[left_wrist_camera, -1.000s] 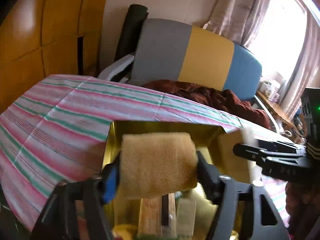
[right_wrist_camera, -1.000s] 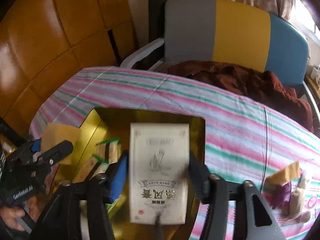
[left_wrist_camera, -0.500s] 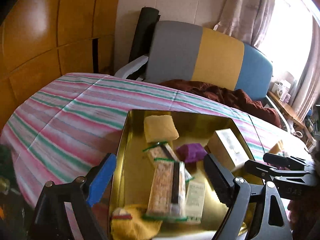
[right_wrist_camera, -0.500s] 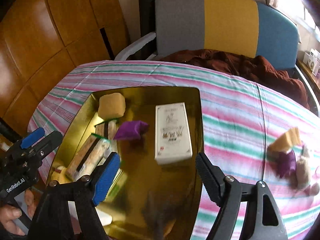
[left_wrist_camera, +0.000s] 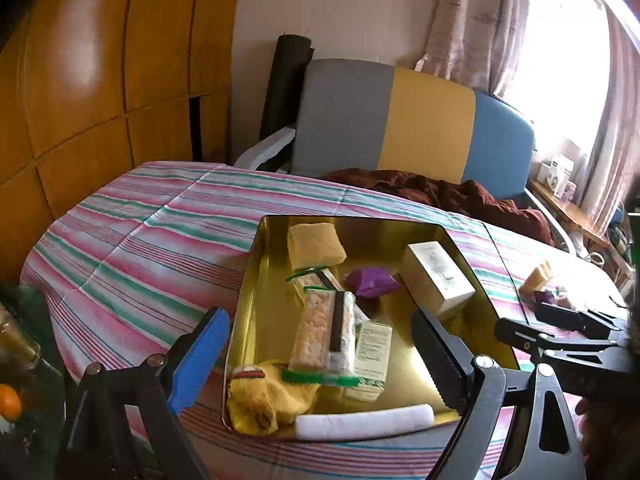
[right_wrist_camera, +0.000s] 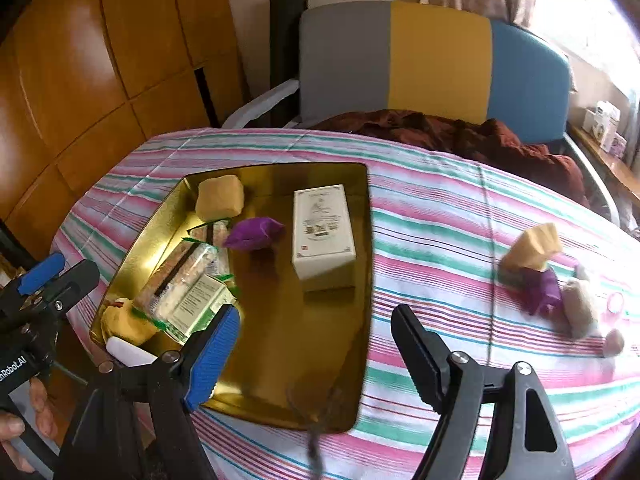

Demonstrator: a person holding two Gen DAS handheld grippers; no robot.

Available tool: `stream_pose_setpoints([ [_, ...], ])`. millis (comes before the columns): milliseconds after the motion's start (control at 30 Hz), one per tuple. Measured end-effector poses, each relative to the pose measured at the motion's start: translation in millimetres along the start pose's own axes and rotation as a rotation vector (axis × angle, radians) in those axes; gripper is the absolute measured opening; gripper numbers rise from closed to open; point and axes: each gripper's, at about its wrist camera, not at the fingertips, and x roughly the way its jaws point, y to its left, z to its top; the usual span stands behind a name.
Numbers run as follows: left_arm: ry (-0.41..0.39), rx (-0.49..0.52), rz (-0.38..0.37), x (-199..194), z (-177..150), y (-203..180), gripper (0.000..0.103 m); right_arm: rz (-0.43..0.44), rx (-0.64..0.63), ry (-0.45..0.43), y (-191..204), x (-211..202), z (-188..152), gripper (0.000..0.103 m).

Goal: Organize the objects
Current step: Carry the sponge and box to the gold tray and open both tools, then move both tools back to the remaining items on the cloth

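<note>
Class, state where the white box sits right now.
In the right wrist view the white box stands inside the gold tray, against its right wall, just right of the purple pouch.

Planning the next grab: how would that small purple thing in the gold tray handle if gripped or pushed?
The purple pouch looks like soft crumpled fabric, so it would probably squash between the pads rather than resist. It seems light and may slide easily on the shiny gold tray. Rolling looks unlikely; it lies slumped.

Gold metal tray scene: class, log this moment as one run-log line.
left gripper: jaws open, just widened, empty | right gripper: open, empty | gold metal tray: holds white box
</note>
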Motion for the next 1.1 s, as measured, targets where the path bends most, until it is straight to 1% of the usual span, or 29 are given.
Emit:
stream_pose_setpoints([
  [167,-0.028,0.055,-0.005,-12.9,-3.3,-17.3,0.093,-0.025,0.01,-0.02,-10.2,-10.2,-8.5,0.08],
  [500,-0.05,0.161,-0.007,-24.6,-6.3,-50.2,0.093,-0.059,0.034,-0.034,-35.1,-19.8,-14.7,0.08],
  [767,-0.056,0.24,-0.013,-24.8,-9.9,-75.4,0.094,-0.11,0.073,-0.048,-69.7,-26.9,-16.0,0.08],
  [1100,-0.037,0.303,-0.032,-18.1,-12.8,-98.3,0.094,-0.191,0.107,-0.071,-122.7,-38.6,-6.7,0.08],
])
